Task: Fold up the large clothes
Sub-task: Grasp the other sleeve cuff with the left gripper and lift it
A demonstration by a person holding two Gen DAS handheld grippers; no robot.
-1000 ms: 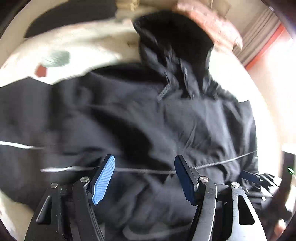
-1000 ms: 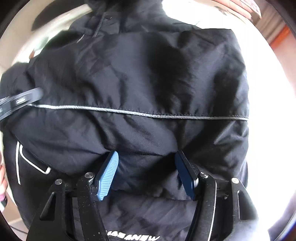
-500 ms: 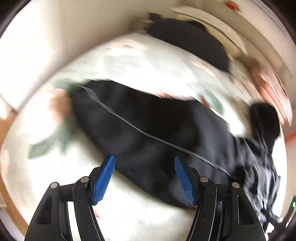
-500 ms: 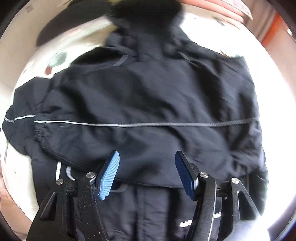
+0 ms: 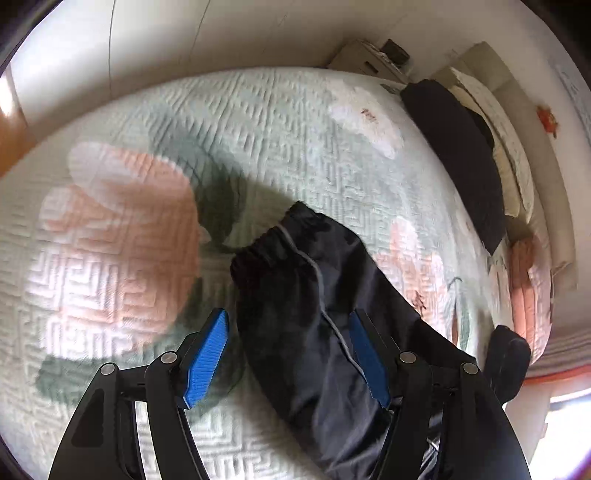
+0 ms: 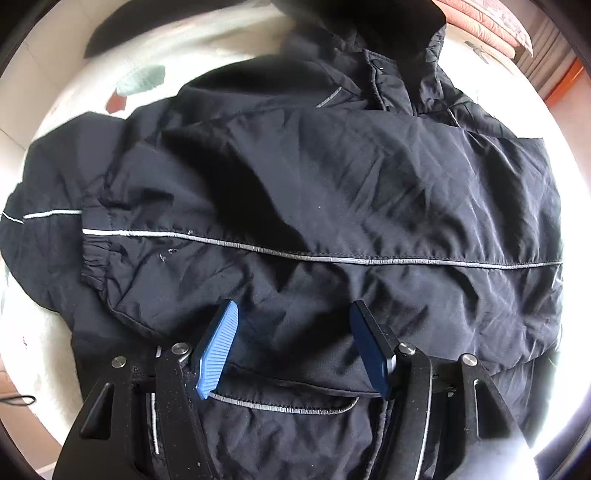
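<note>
A black hooded jacket (image 6: 369, 192) with thin silver piping lies spread on the bed. One sleeve is folded across its chest, with the elastic cuff (image 6: 94, 254) ending at the left. The other sleeve (image 5: 295, 295) stretches out flat over the quilt, and its gathered cuff (image 5: 266, 243) points away from me. My left gripper (image 5: 288, 356) hovers open above this sleeve, one blue pad on each side, neither pressing the cloth. Over the jacket's lower front, near a piped pocket (image 6: 284, 406), my right gripper (image 6: 293, 349) is open and holds nothing.
The bed has a pale green quilt (image 5: 258, 122) with pink flowers. A second dark garment (image 5: 461, 155) lies along its far edge by cream pillows (image 5: 513, 155). Folded pink striped bedding (image 5: 526, 295) sits at the right. A wall (image 5: 221, 33) runs behind the bed.
My left gripper swung from over the jacket's body out to the stretched sleeve, rolling as it went, and left the right view. My right gripper slid sideways over the jacket, so the folded cuff now shows.
</note>
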